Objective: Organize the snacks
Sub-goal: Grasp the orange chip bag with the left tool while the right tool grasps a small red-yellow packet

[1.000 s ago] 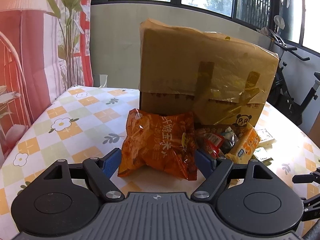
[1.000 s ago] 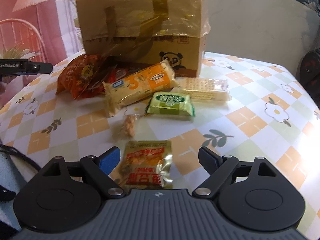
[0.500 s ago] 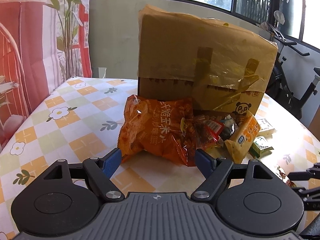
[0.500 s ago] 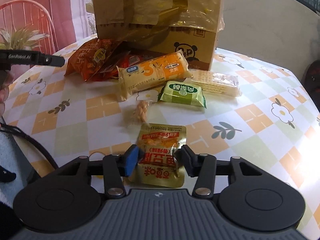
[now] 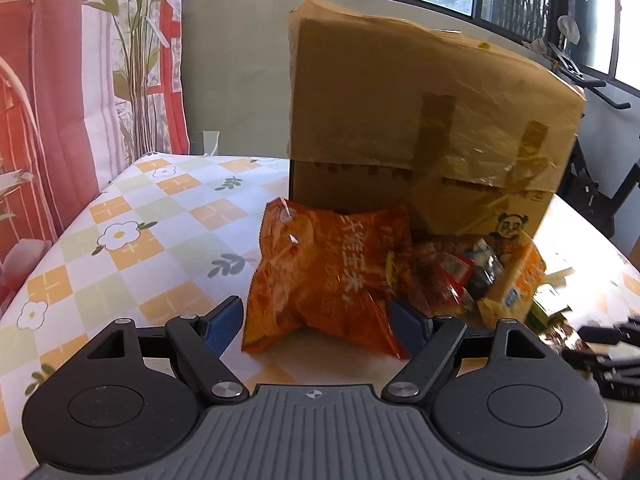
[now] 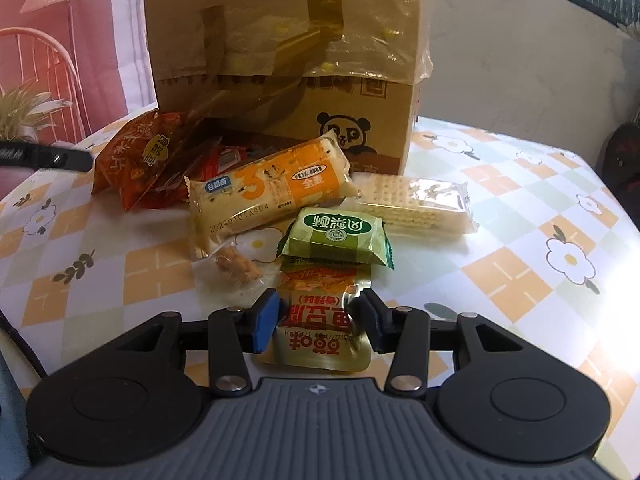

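Observation:
In the right wrist view my right gripper [image 6: 318,318] is shut on a gold snack packet [image 6: 320,340], its blue pads pressing the packet's two sides just above the tablecloth. Past it lie a green packet [image 6: 336,236], a small clear bag of nuts [image 6: 234,266], a yellow-orange cracker pack [image 6: 272,192] and a clear wafer pack [image 6: 416,204]. My left gripper [image 5: 314,330] stands open with a crinkled orange chip bag [image 5: 320,280] lying between its fingers. Red packets [image 5: 452,276] are piled beside that bag. A taped cardboard box [image 5: 420,120] stands behind everything.
The table [image 5: 132,240] wears a checked floral cloth, with bare cloth to the left of the chip bag and to the right of the wafers [image 6: 540,240]. A curtain and plant [image 5: 100,60] are at the left, an exercise bike [image 5: 592,184] at the right.
My right gripper moved forward onto the gold packet and shut on it. The left gripper kept its wide opening around the chip bag and barely moved.

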`<move>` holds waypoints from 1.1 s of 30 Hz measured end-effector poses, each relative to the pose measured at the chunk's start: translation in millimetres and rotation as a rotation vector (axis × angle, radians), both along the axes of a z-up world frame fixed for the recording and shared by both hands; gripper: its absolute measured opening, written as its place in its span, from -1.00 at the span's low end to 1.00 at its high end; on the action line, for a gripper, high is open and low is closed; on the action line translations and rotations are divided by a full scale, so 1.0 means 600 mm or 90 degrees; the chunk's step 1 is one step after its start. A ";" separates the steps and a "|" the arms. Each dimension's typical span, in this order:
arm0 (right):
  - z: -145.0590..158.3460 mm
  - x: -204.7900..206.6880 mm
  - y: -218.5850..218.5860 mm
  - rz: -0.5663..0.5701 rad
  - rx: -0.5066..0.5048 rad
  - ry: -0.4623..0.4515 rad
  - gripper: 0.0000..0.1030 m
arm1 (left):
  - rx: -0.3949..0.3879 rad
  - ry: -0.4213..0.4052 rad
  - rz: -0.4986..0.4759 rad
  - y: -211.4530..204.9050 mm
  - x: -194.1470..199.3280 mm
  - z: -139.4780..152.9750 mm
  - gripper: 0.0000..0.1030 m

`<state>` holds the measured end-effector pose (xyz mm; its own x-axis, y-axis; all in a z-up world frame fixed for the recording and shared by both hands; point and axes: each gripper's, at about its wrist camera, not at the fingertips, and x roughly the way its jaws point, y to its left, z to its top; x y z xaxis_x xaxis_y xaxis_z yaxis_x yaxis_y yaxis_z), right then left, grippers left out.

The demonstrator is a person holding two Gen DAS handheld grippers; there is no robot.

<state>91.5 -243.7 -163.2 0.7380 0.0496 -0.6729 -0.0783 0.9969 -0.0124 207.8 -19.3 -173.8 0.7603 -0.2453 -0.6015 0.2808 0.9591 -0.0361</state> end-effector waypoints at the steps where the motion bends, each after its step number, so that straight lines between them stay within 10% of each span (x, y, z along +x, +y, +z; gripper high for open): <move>1: -0.001 -0.002 0.000 -0.003 0.003 -0.006 -0.09 | 0.000 0.001 0.001 -0.001 0.008 0.000 0.59; 21: -0.003 -0.012 0.003 -0.011 0.003 -0.029 -0.08 | -0.043 0.066 -0.003 -0.022 0.120 -0.046 0.91; 28: -0.003 -0.011 0.003 -0.011 0.006 -0.027 -0.08 | -0.021 0.026 -0.038 -0.030 0.090 -0.030 0.17; 33: 0.002 -0.015 0.002 -0.013 0.011 -0.034 -0.30 | -0.034 0.024 -0.047 -0.014 0.065 -0.024 0.03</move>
<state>82.7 -242.3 -162.0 0.7736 0.0449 -0.6321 -0.0576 0.9983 0.0004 246.9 -27.6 -188.0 0.7158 -0.3316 -0.6145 0.3475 0.9325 -0.0985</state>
